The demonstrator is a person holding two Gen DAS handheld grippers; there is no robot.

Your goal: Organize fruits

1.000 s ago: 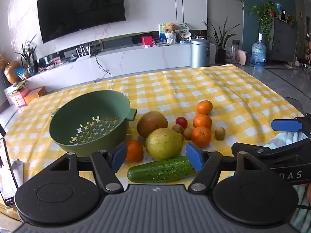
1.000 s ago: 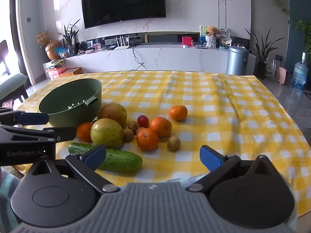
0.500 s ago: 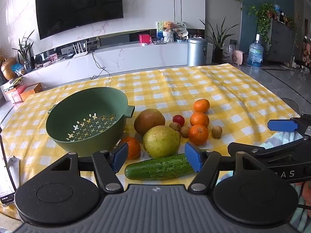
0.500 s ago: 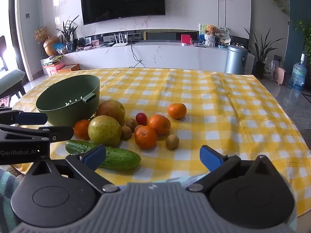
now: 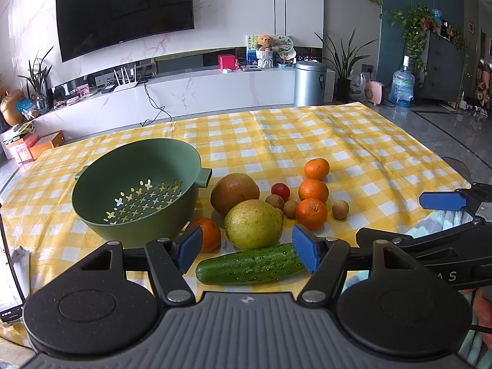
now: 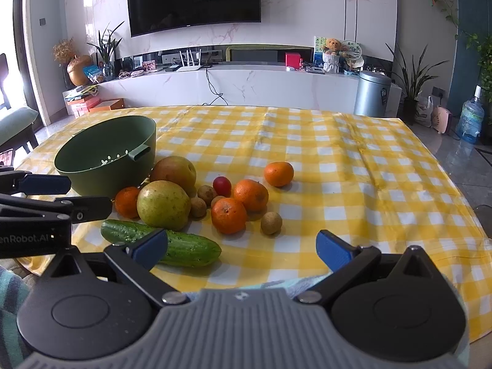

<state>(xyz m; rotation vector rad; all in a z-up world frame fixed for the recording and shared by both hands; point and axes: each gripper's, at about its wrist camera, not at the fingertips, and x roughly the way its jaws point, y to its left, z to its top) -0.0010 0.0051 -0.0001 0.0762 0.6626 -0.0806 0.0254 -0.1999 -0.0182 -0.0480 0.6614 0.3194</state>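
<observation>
A green colander (image 5: 135, 190) (image 6: 106, 156) stands empty on the yellow checked tablecloth (image 5: 353, 144). Right of it lie a brown pear (image 5: 235, 193), a yellow-green pear (image 5: 253, 224) (image 6: 163, 204), several oranges (image 5: 311, 213) (image 6: 229, 215), a small red fruit (image 5: 280, 190), several small brown fruits (image 5: 340, 209) and a cucumber (image 5: 250, 266) (image 6: 184, 247). My left gripper (image 5: 247, 252) is open and empty, just short of the cucumber. My right gripper (image 6: 243, 247) is open and empty, near the table's front edge, right of the cucumber.
A phone (image 5: 9, 276) lies at the table's left front edge. Behind the table are a white TV console (image 5: 184, 98), a wall TV (image 5: 123, 12), a metal bin (image 5: 310, 83), plants and a water bottle (image 5: 402, 87).
Both grippers have drifted slightly; the fruits sit a little higher and further left in the views. Nothing was grasped or moved on the table.
</observation>
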